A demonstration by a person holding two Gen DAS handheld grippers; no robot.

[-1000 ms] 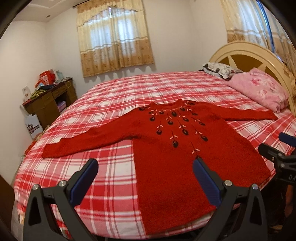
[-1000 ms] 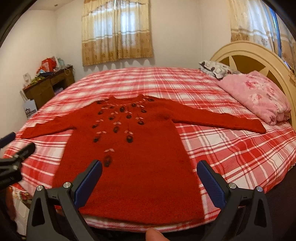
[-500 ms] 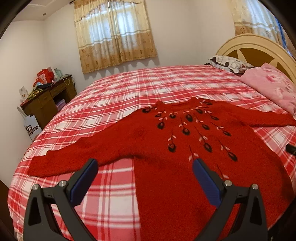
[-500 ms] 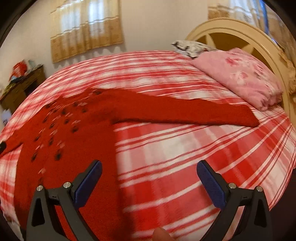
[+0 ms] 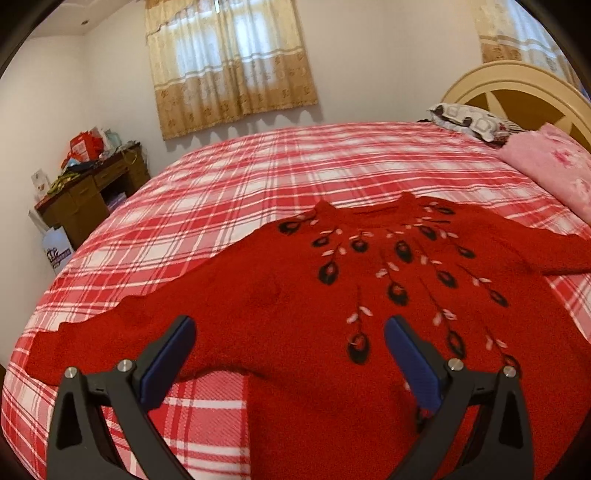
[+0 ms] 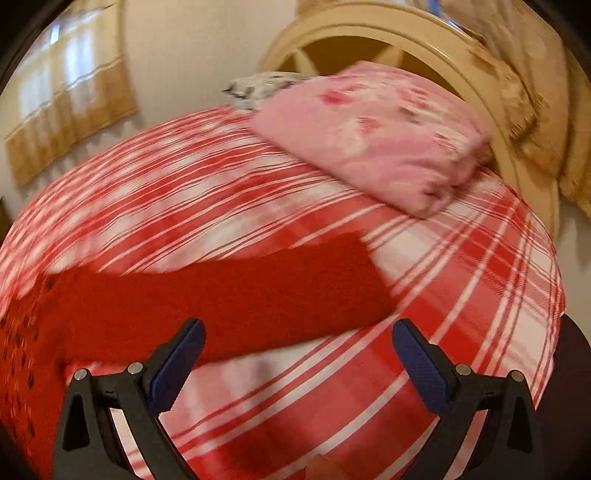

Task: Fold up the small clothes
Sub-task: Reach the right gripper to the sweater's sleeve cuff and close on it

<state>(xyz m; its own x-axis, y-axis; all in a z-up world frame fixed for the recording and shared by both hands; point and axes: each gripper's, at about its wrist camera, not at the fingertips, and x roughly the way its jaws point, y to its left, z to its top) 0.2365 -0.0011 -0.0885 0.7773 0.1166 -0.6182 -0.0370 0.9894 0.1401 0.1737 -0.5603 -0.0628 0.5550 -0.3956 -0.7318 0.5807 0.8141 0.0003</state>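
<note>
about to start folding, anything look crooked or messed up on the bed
Nothing stands out. The red sweater lies flat on the plaid bedspread, front up, both sleeves spread out to the sides. The pink folded blanket sits neatly by the headboard. The right wrist view is motion-blurred.

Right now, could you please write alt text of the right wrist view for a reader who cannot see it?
The open right tongs hover over one sleeve of a red sweater, which lies flat on a red-and-white plaid bedspread. A folded pink blanket lies behind it, near a cream headboard. The picture is blurred.
</note>
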